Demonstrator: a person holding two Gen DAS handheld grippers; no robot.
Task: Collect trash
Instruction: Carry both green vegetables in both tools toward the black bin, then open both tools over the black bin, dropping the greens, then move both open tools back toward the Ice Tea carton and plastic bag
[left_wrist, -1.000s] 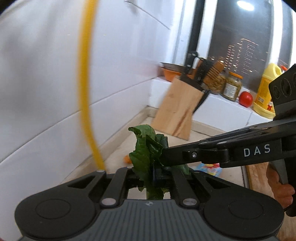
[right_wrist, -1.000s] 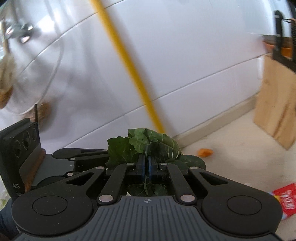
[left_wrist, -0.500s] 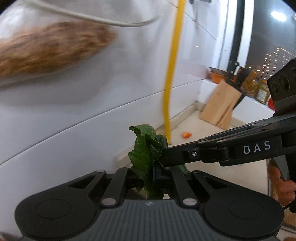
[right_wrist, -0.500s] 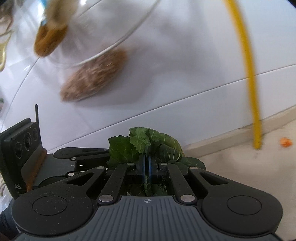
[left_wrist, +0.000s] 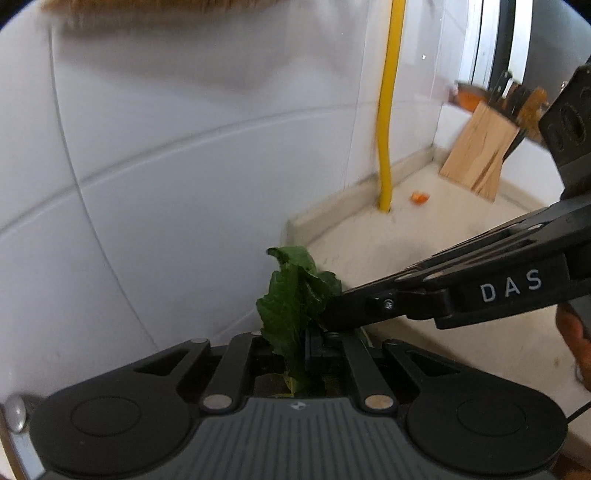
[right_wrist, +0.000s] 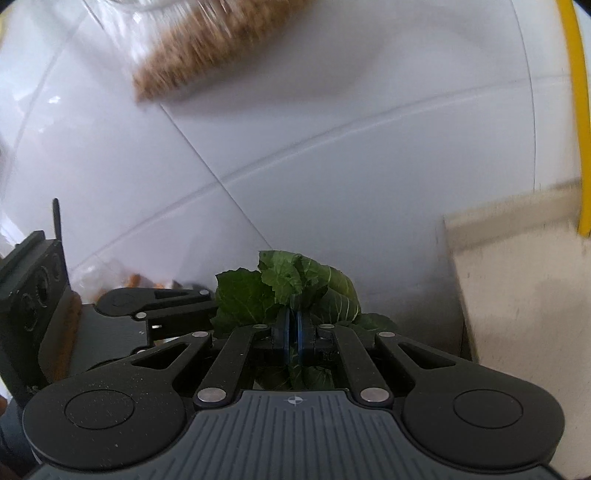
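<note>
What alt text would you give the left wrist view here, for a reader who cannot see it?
The left gripper, shut, pinches a crumpled green leaf, and the right gripper reaches in from the right to clamp the same leaf. Behind are a white tiled wall, a yellow pipe, a small orange scrap on the counter and a wooden knife block.

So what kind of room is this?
Most likely a kitchen: a wooden knife block stands on a pale counter by a white tiled wall, and both grippers hold leafy greens.
</note>
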